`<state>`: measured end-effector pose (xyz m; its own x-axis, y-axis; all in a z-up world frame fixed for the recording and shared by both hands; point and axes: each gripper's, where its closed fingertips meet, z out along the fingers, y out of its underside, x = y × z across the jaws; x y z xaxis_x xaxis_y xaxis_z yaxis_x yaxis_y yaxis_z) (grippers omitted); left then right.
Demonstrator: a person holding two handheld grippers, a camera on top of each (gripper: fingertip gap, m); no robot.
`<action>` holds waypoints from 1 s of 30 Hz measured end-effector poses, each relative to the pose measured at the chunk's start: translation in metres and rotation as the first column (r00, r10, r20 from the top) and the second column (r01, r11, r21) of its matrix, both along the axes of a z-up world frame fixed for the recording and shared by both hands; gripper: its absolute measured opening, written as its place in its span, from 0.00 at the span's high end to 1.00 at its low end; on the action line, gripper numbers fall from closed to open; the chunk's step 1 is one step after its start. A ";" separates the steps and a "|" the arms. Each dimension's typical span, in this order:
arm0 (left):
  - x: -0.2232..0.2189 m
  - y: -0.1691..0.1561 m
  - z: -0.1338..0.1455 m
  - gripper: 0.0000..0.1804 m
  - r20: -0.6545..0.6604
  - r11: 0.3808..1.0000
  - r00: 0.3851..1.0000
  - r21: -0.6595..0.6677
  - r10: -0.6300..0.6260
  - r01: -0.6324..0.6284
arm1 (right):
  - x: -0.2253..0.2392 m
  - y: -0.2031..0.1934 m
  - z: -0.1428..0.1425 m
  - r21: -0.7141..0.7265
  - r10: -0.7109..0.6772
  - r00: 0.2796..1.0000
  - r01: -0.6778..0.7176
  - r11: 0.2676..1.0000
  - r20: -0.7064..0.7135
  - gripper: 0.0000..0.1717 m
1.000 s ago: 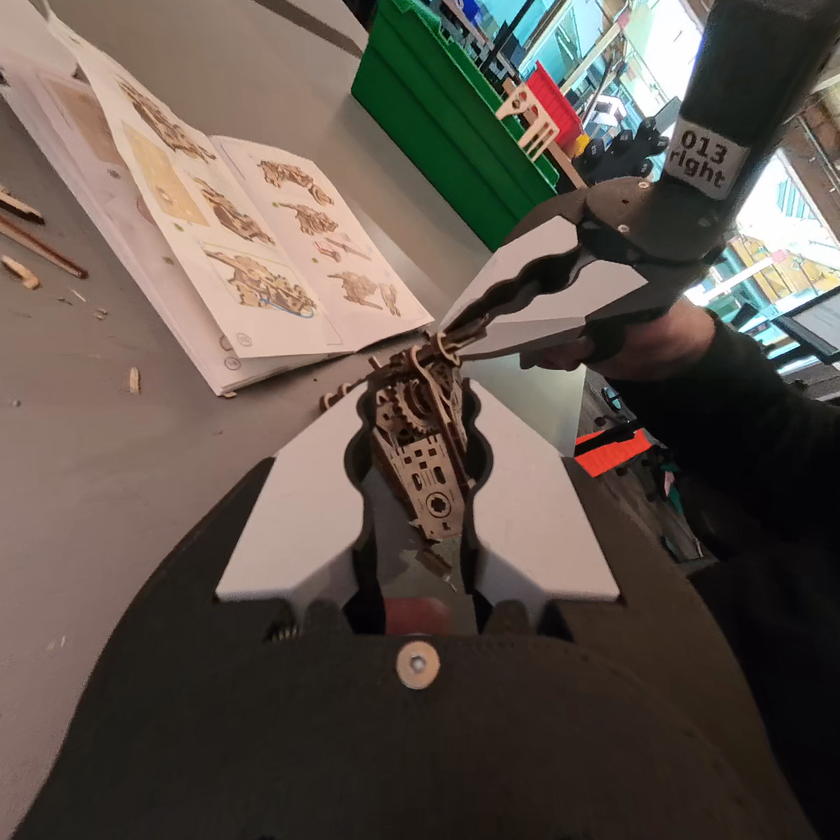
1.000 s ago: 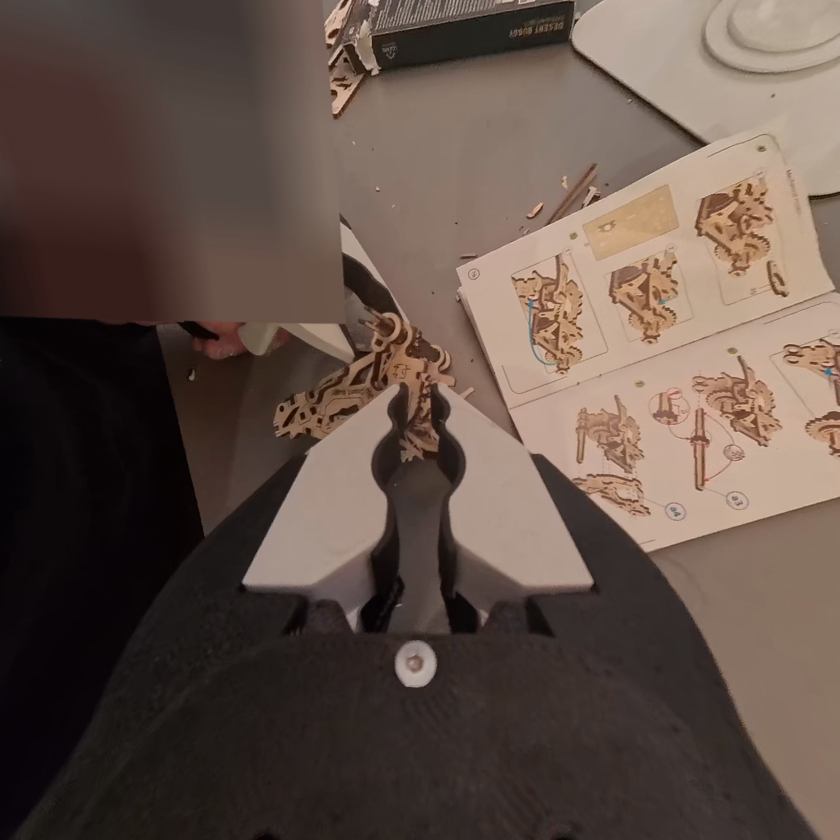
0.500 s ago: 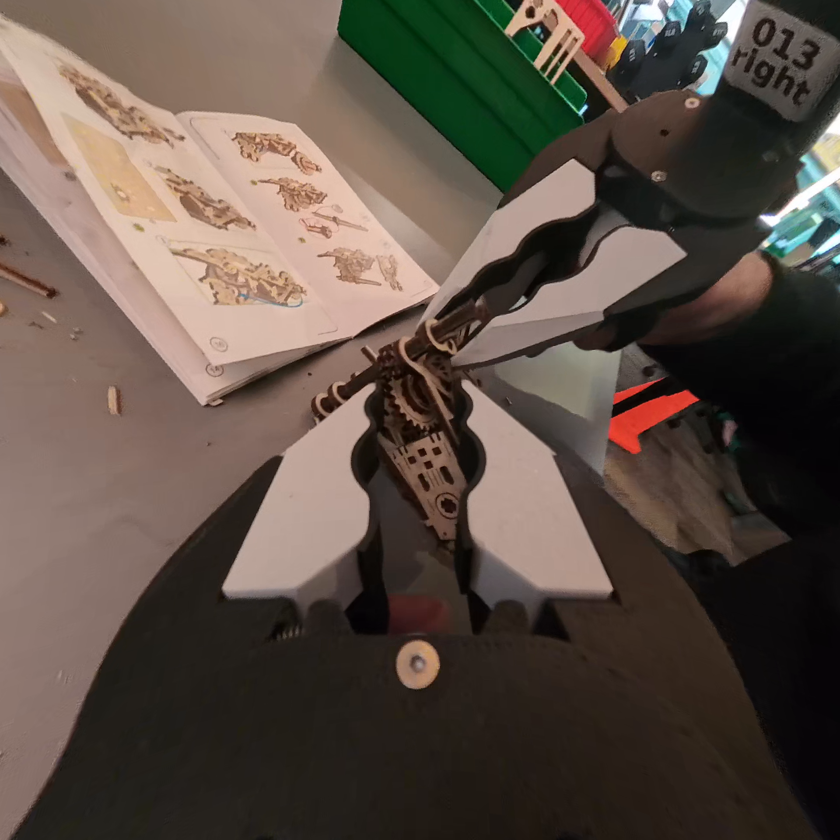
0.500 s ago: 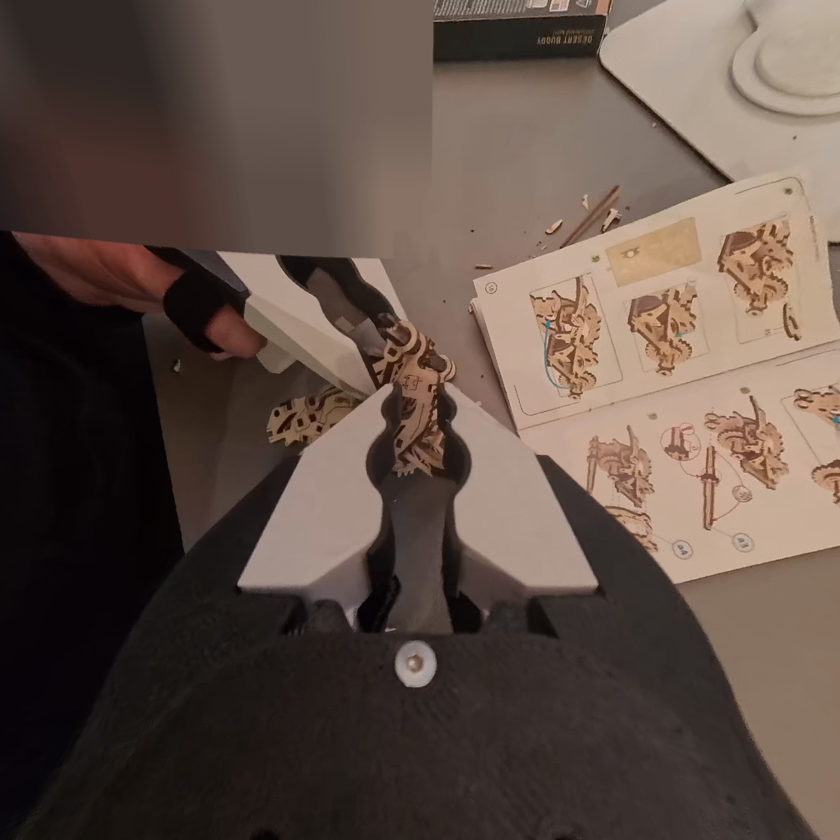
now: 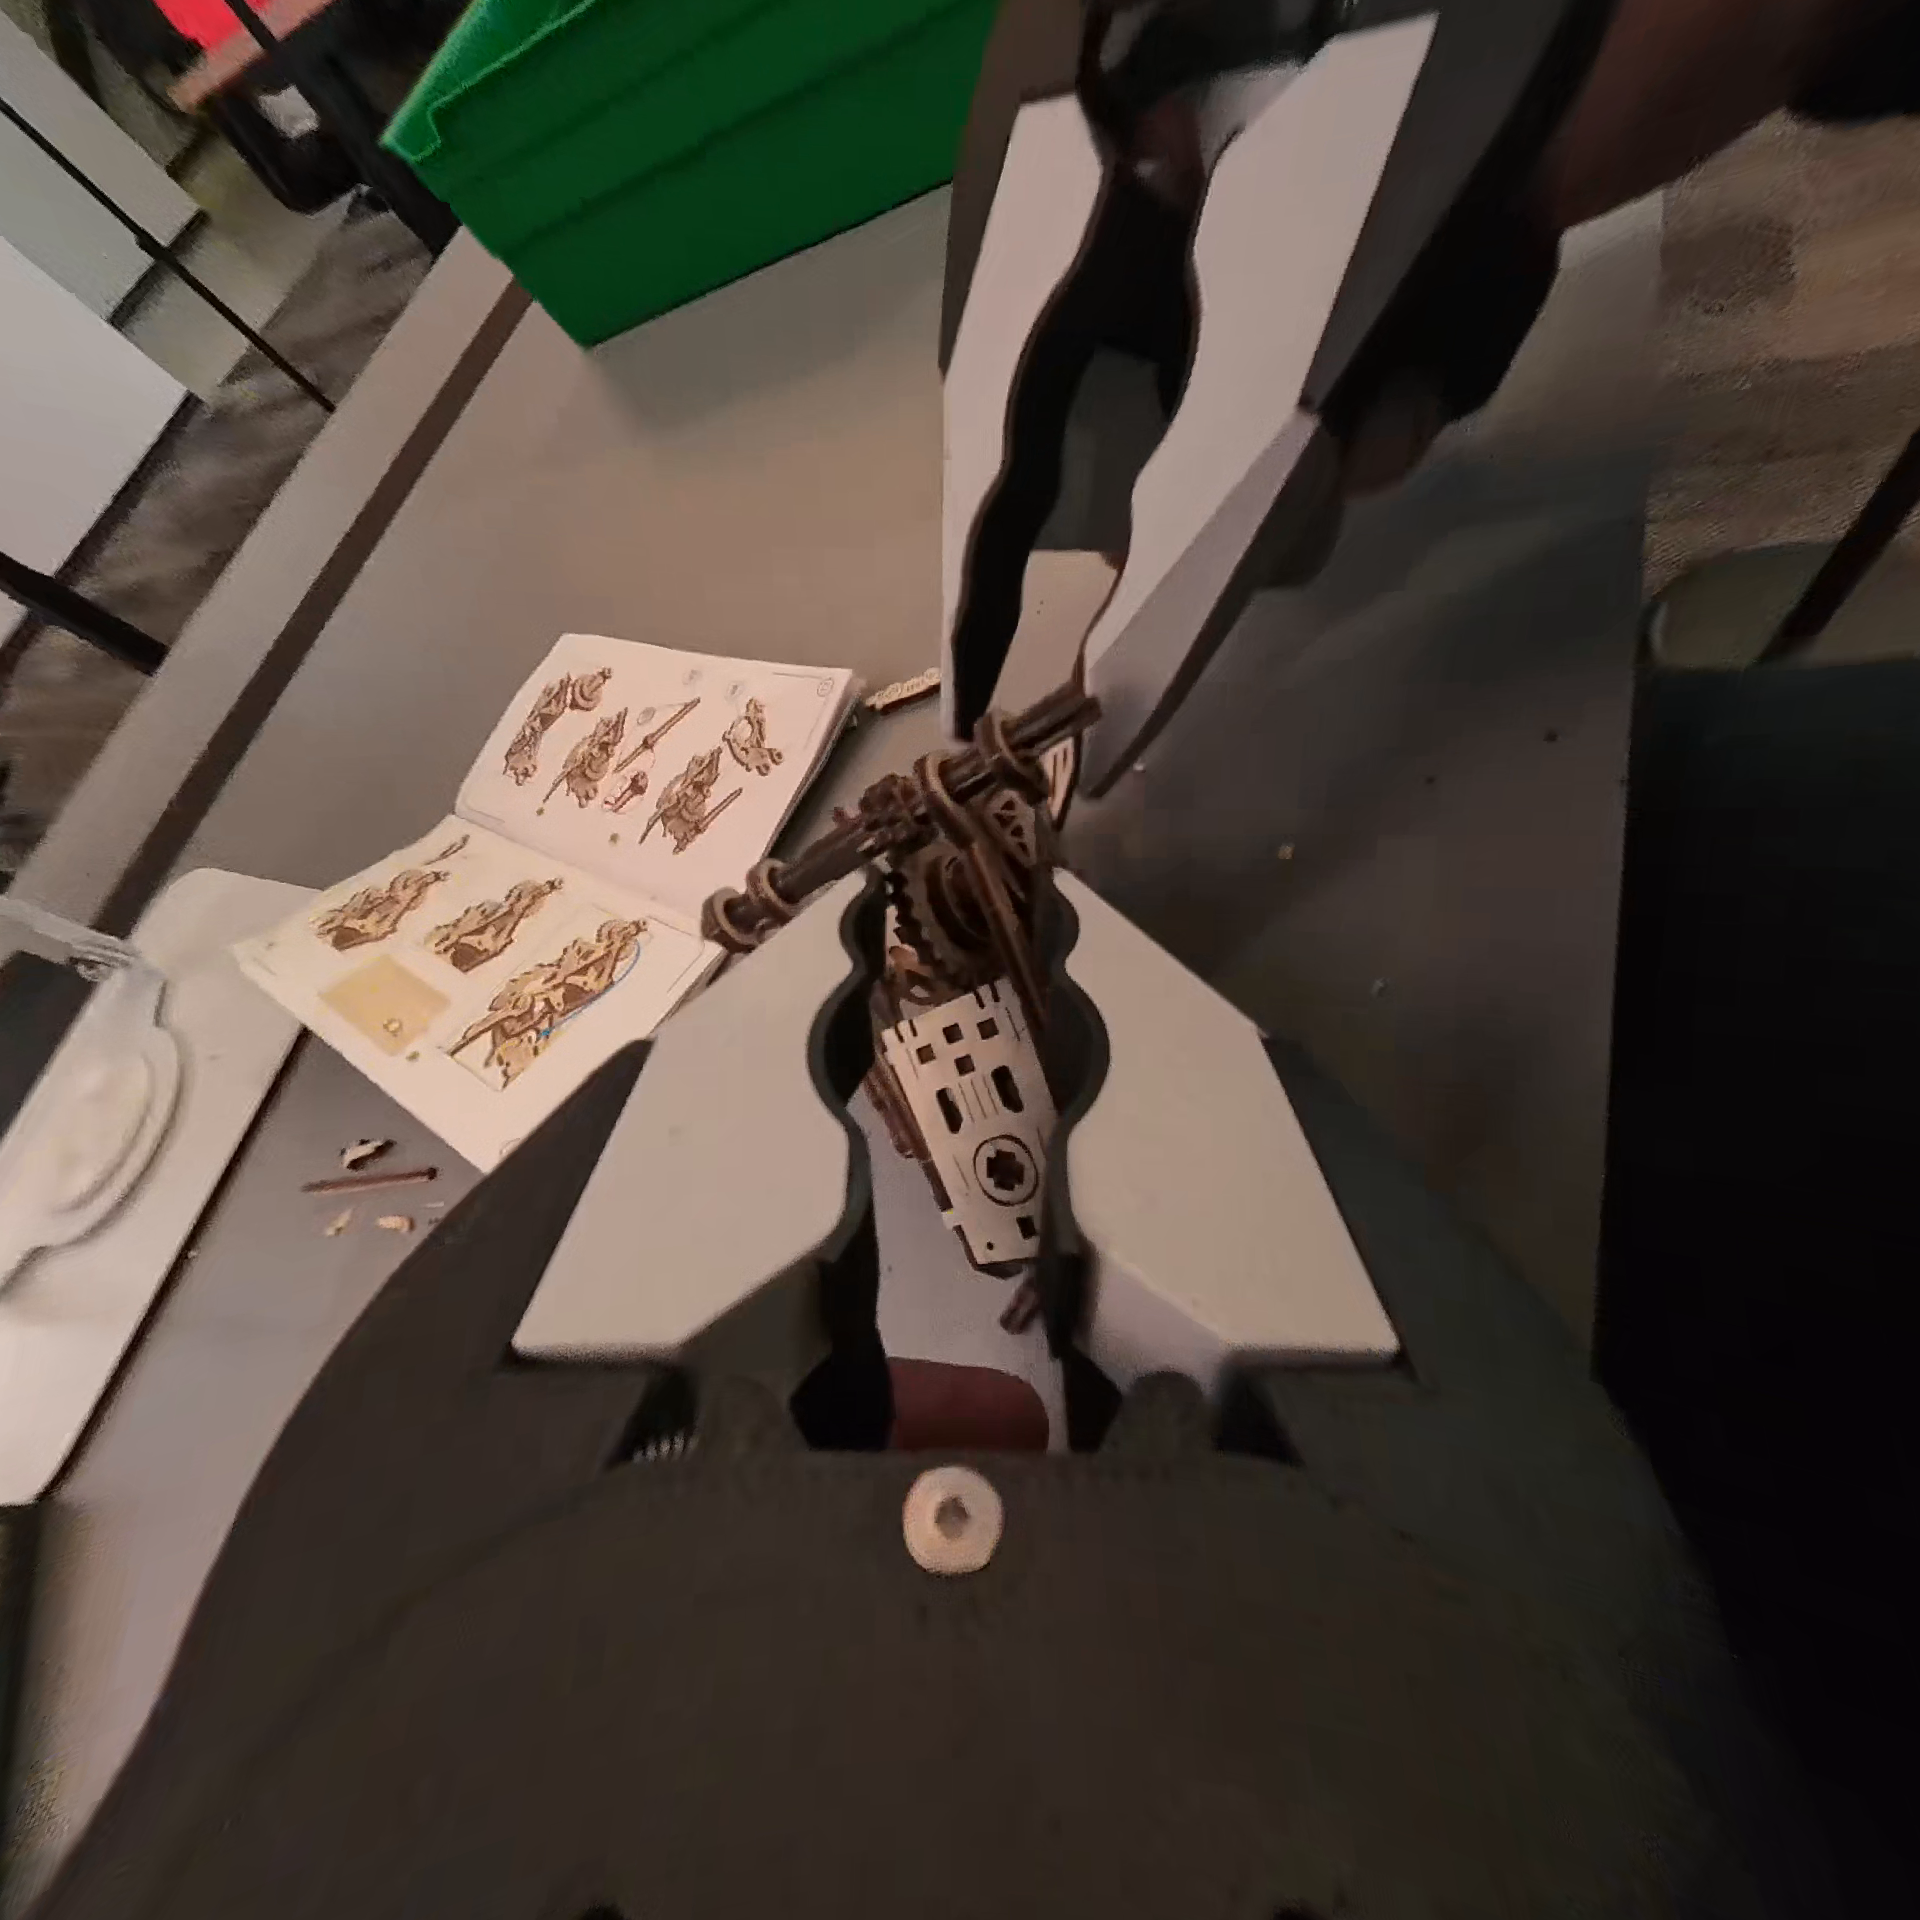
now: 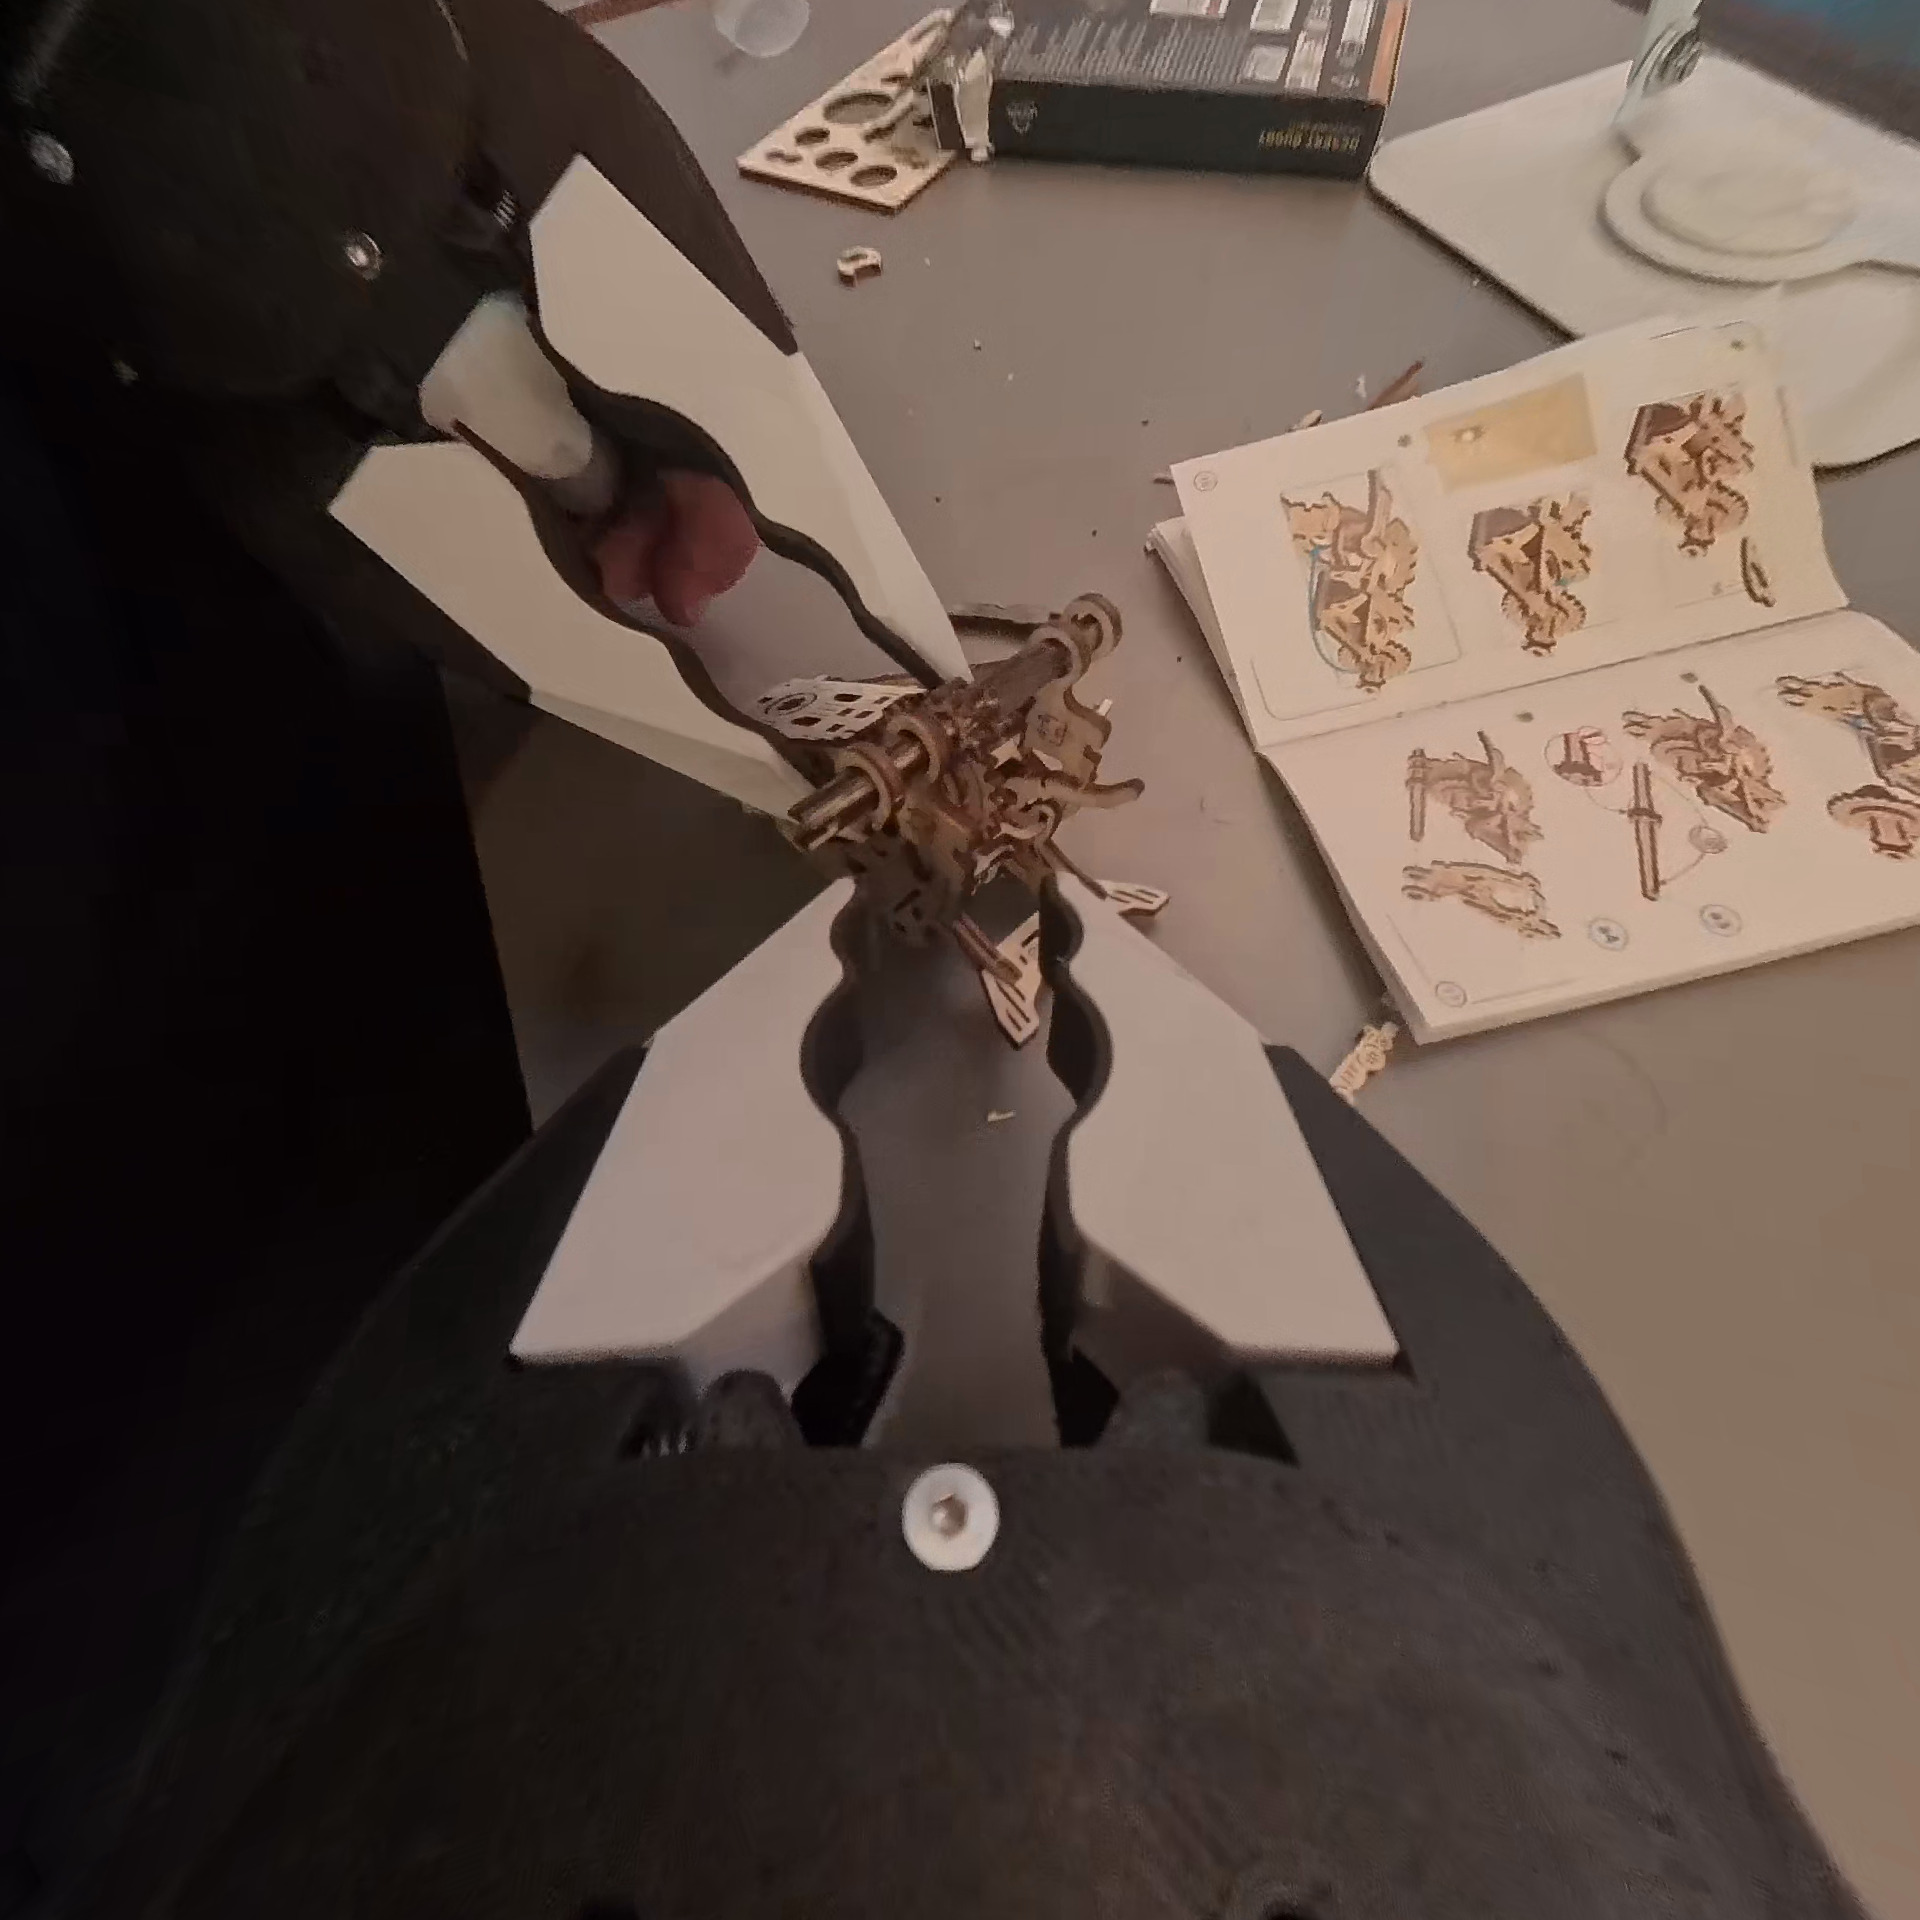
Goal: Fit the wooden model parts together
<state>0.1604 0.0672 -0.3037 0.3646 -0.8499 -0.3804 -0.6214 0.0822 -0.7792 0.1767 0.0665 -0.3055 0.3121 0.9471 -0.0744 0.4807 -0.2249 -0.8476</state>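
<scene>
- Left gripper (image 5: 961, 914): fingers clamped on brown, gear-filled laser-cut wooden model assembly (image 5: 961, 1039).
- Right gripper (image 6: 951, 914): fingers apart around model's far end; contact unclear.
- Open illustrated instruction booklet (image 6: 1538, 665) on grey table (image 6: 1039, 395).

Laser-cut wood model (image 6: 935, 790), matt; paper booklet (image 6: 1538, 665); matt plastic fingers (image 6: 707, 1195).

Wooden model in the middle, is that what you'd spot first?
Yes: the wooden model, full of tiny gears, hangs above the grey table, clamped in the left tool, with the right tool at its other end. Next, the open booklet to the right, then the green bin.
</scene>
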 end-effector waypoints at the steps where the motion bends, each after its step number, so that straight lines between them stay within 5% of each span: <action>1: -0.001 -0.002 -0.001 0.84 -0.012 1.000 1.000 0.011 0.007 -0.007 | 0.003 -0.002 0.001 0.011 -0.001 1.000 0.001 1.000 -0.002 0.83; 5: -0.010 -0.002 0.009 0.67 0.037 0.995 0.996 0.047 0.087 -0.089 | 0.011 -0.007 0.005 0.080 0.028 0.999 -0.029 0.996 0.017 0.83; 10: -0.012 0.002 -0.006 0.49 0.004 0.985 0.991 -0.110 0.132 -0.130 | 0.013 0.000 0.010 0.201 0.092 0.991 -0.109 0.974 0.095 0.73; 18: -0.011 0.009 -0.017 0.67 -0.020 0.977 0.994 -0.185 0.107 -0.109 | -0.015 0.016 0.005 0.248 0.351 0.918 -0.389 0.887 0.185 0.56; 30: -0.008 0.011 -0.017 0.72 -0.013 0.991 1.000 -0.133 0.008 -0.010 | -0.024 0.007 -0.003 0.193 0.495 0.860 -0.510 0.838 0.121 0.66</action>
